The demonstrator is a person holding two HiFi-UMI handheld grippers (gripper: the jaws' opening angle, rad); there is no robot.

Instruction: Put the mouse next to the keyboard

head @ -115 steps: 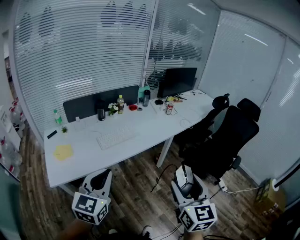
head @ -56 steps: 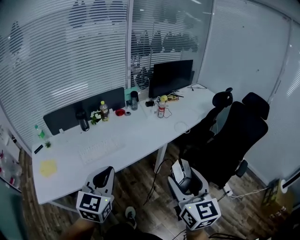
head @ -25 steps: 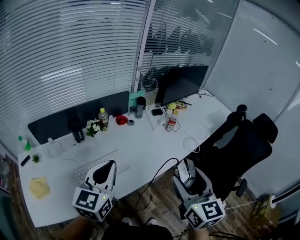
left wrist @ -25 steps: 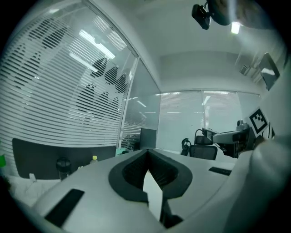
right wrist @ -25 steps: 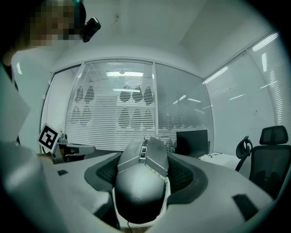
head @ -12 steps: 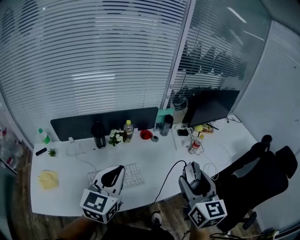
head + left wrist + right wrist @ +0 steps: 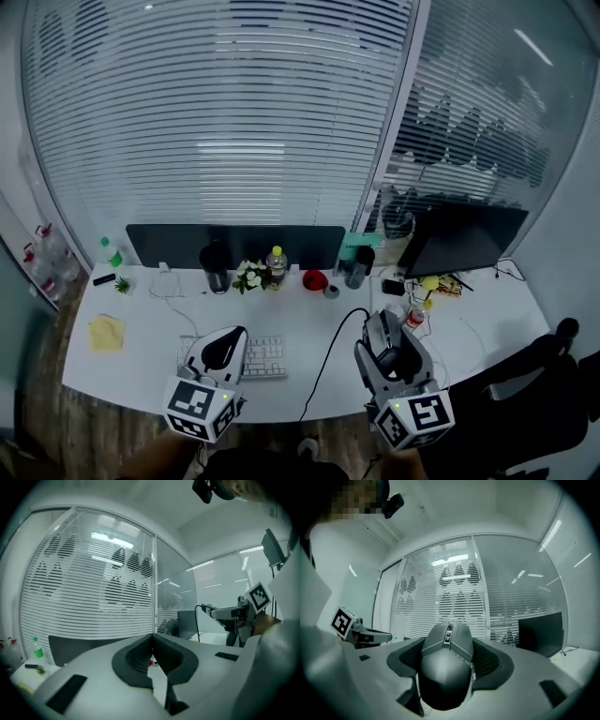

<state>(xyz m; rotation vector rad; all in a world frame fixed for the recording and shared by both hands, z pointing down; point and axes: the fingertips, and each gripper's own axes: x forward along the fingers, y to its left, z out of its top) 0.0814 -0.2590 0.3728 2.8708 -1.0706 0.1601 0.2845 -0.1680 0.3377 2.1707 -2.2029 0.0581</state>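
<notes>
A dark grey mouse [image 7: 446,667] sits between the jaws of my right gripper [image 7: 450,641], which is shut on it and points level at the blinds. In the head view this gripper [image 7: 382,337] hovers over the front edge of the white desk [image 7: 141,370], with a black cable [image 7: 328,352] curving down from it. The white keyboard [image 7: 262,357] lies on the desk, to the left of the mouse [image 7: 387,356]. My left gripper [image 7: 223,345] hangs over the keyboard's left part and hides it. Its dark pads [image 7: 140,656] meet at the tips with nothing between them.
Along the desk's back stand a dark partition [image 7: 234,246], a black tumbler [image 7: 215,270], flowers [image 7: 249,277], a bottle [image 7: 276,265], a red object [image 7: 315,279] and a monitor [image 7: 464,239]. A yellow cloth [image 7: 106,332] lies at the left. A black chair [image 7: 539,370] stands at the right.
The view has swung to face the desk squarely. Both grippers have moved from over the floor to over the desk's front edge. The right one still grips the mouse.
</notes>
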